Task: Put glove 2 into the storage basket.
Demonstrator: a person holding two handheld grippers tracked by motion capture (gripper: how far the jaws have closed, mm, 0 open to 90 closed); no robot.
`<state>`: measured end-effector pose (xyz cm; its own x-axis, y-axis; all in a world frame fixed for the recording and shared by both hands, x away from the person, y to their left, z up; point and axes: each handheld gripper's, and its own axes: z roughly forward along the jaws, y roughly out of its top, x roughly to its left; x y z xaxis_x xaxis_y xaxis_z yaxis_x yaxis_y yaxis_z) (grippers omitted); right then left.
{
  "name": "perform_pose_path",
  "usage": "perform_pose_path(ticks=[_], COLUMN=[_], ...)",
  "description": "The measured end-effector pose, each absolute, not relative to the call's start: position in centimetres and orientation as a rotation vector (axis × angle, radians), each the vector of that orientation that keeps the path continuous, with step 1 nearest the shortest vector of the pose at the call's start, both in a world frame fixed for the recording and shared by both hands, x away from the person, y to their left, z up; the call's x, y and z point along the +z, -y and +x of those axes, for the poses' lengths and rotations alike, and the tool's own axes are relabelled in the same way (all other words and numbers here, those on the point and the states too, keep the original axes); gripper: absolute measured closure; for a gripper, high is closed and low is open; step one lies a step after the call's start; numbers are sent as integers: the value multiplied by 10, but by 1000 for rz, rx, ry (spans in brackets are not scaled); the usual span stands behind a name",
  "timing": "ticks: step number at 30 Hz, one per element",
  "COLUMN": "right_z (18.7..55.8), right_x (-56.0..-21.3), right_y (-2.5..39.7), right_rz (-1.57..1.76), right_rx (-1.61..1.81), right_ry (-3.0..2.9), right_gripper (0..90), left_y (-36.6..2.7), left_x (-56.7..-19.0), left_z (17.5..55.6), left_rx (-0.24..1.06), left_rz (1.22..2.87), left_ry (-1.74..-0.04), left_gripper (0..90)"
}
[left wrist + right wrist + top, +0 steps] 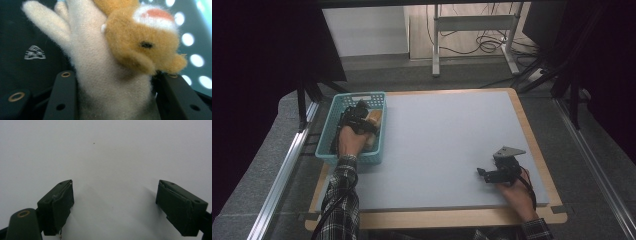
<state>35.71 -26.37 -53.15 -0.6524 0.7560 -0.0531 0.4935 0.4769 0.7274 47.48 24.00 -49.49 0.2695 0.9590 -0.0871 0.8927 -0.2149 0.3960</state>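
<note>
I have the left tool reaching down into the teal basket at the far-left corner of the surface. In the left gripper view its two jaws sit against either side of the plush toy, a cream-and-tan soft figure, so I read this tool as clamped on the toy's cream lower body. The toy's long axis runs away from the tool, from the held body out to the tan head, and the toy lies inside the basket, near its right wall. The right tool rests near the right end of the near edge, well apart from the basket, jaws spread wide over bare surface with nothing between them. Judgement: the coming move is a lift clear of the basket rim, and the left tool alone is placed for it.
</note>
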Motion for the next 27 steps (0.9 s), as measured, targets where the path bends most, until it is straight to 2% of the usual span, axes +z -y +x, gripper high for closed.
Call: perform_pose_path(ticks=[2, 4, 7, 9, 10, 11, 16, 18, 21, 22, 23, 25, 27], right_z=[357, 357, 357, 357, 357, 357, 357, 357, 357, 357, 357, 357, 357], right_x=[-532, -532, -532, -532, -532, -532, -532, -532, -532, -532, -532, -532, -532], right_y=[264, 264, 264, 264, 264, 264, 264, 264, 264, 264, 264, 264, 264], right_rz=[1048, 1048, 1049, 1049, 1049, 1049, 1049, 1049, 1049, 1049, 1049, 1049, 1049], right_rx=[986, 986, 986, 986, 986, 986, 986, 986, 986, 986, 986, 986, 986], right_ry=[-2361, -2360, -2360, -2360, -2360, -2360, -2361, -2361, -2361, -2361, -2361, -2361, -2361], right_gripper=[146, 146, 146, 146, 146, 146, 146, 146, 146, 146, 146, 146, 146], left_y=[-237, -235, -237, -242, -243, -246, -251, -258, -266, -270, -276, -278, -280], left_x=[-499, -501, -501, -499, -497, -489, -468, -453, -448, -448, -452, -457, -468], left_z=[476, 476, 476, 475, 473, 470, 460, 452, 449, 448, 448, 449, 450], left_rx=[234, 233, 252, 224, 232, 257, 284, 360, 428, 451, 474, 470, 444], left_rz=[2208, 2219, 2227, 2203, 2198, 2198, 2194, 2138, 2095, 2079, 2075, 2080, 2097], left_ry=[-1672, -1668, -1671, -1668, -1668, -1657, -1573, -1567, -1618, -1650, -1702, -1721, -1734], left_gripper=[472, 374, 320, 206, 181, 115, 121, 201, 403, 403, 545, 650, 718])
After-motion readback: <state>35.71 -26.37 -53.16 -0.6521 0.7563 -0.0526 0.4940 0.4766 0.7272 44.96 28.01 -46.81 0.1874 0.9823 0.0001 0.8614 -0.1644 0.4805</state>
